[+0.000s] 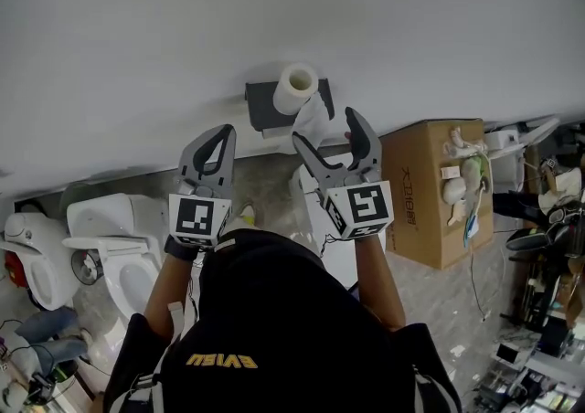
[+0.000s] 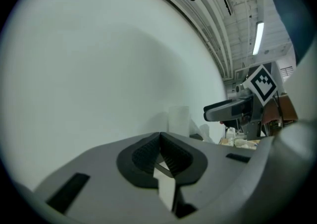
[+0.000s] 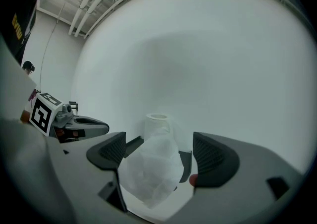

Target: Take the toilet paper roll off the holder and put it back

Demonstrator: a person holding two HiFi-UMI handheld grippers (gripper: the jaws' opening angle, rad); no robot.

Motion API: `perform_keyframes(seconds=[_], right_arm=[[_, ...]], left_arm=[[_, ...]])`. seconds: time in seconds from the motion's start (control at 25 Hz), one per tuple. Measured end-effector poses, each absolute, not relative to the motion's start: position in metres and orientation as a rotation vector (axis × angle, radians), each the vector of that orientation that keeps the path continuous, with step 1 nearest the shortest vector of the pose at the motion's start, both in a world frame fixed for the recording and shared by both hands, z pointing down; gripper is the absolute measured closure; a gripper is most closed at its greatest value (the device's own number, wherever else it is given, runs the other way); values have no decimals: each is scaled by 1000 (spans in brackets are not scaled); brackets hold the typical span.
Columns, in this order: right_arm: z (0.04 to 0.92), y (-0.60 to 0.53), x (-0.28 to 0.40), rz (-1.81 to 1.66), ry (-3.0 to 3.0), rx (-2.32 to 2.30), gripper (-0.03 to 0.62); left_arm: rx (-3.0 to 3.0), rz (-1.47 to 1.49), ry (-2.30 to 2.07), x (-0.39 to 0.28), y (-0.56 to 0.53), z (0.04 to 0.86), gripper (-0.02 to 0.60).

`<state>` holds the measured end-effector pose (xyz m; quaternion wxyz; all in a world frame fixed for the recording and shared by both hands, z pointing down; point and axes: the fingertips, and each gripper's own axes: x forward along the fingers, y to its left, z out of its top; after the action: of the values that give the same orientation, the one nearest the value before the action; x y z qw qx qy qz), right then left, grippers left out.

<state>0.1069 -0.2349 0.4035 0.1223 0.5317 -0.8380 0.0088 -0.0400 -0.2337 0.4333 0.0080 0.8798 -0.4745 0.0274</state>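
Observation:
A white toilet paper roll stands upright on a dark holder fixed to the white wall. A loose crumpled tail of paper hangs from it. My right gripper is open just short of the holder. In the right gripper view the tail hangs between the spread jaws without being pressed, and the roll stands farther back. My left gripper is to the left of the holder and shut with nothing in it. In the left gripper view its pads meet, and the roll shows beyond them.
White toilets stand on the floor at lower left. A cardboard box with small items on top sits right of the holder, and cluttered gear fills the far right. A white unit stands below the holder.

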Motion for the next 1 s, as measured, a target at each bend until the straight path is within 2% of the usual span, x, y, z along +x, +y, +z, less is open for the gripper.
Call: perform_keyframes(seconds=[1.0], right_arm=[[418,-275,76,54,-2455,1465,180]], left_arm=[[2700,93,-1478,-52,-253,458,570]])
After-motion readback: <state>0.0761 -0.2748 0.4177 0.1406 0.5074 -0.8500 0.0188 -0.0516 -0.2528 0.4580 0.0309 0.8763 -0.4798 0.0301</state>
